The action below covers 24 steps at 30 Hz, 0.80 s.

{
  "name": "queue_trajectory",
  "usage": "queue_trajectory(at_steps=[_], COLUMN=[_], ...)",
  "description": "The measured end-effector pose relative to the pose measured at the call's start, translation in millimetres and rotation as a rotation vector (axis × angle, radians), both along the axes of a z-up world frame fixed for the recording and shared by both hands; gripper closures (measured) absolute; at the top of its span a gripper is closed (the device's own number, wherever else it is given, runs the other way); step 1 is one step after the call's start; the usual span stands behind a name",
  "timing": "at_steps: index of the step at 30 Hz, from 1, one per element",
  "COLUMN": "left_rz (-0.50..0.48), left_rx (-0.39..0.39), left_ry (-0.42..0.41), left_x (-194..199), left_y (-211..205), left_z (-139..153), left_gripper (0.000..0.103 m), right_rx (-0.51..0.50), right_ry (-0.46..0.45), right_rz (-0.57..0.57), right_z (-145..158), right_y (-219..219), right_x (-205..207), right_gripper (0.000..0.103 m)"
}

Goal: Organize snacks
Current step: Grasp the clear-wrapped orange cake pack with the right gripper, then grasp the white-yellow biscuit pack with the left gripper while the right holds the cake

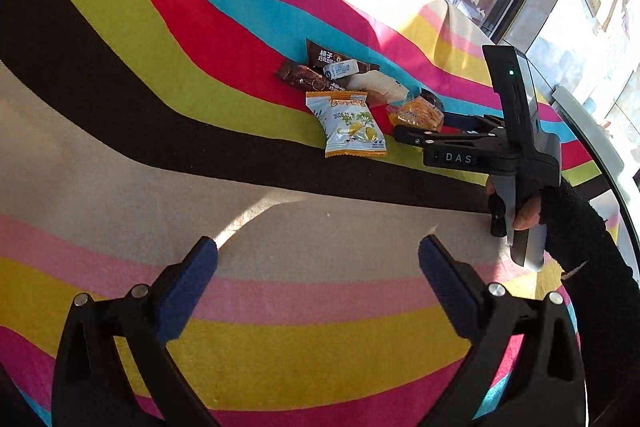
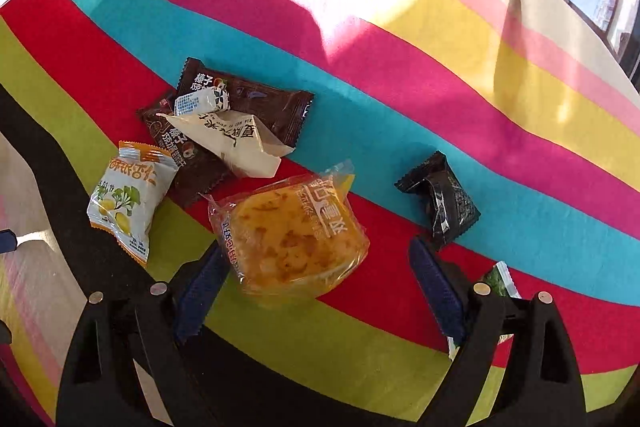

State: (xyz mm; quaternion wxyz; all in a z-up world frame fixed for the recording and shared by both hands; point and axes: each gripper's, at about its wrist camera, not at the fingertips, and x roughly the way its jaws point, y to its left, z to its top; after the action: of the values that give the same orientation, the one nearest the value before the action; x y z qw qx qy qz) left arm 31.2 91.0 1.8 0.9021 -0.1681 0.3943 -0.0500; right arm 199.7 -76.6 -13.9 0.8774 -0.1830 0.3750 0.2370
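Right tongs (image 2: 320, 279) straddle yellow cake packet (image 2: 290, 235), lying crosswise.

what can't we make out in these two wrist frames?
- Green-edged packet, right wrist view: mostly hidden behind the right gripper finger.
- Lower brown packet, right wrist view: middle covered by the cream wrapper.
- Black packet, left wrist view: mostly hidden behind the orange cake packet.
- Left gripper: holds nothing.

2 brown chocolate packets (image 2: 256, 103) are lying overlapped under a cream wrapper (image 2: 236, 141) and a small white candy (image 2: 202, 101). A white-orange pouch (image 2: 128, 201) is lying beside them, a clear-wrapped yellow pastry (image 2: 292, 235) nearby, a black packet (image 2: 444, 201) apart.
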Motion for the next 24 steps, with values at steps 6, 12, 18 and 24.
queue_trajectory(at_steps=[6,12,18,24], left_rz=[0.005,0.008,0.003,0.013], left_rx=[-0.006,-0.007,0.009,0.091], left_ry=[-0.001,0.0,0.007,0.043], left_x=[-1,-1,3,8], left_y=[0,0,-2,-13], left_z=[0,0,0,1], left_gripper=[0.003,0.003,0.002,0.002], right_rx=[0.068,0.145,0.296,0.384], right_ry=[0.027,0.003,0.114,0.109], right_rz=[0.017,-0.032,-0.175,-0.245], right_z=[3,10,-3,-8], right_y=[-10,-35,-84,-104], right_x=[-14,-103,-173,-192], right_gripper=[0.052,0.053,0.053,0.053])
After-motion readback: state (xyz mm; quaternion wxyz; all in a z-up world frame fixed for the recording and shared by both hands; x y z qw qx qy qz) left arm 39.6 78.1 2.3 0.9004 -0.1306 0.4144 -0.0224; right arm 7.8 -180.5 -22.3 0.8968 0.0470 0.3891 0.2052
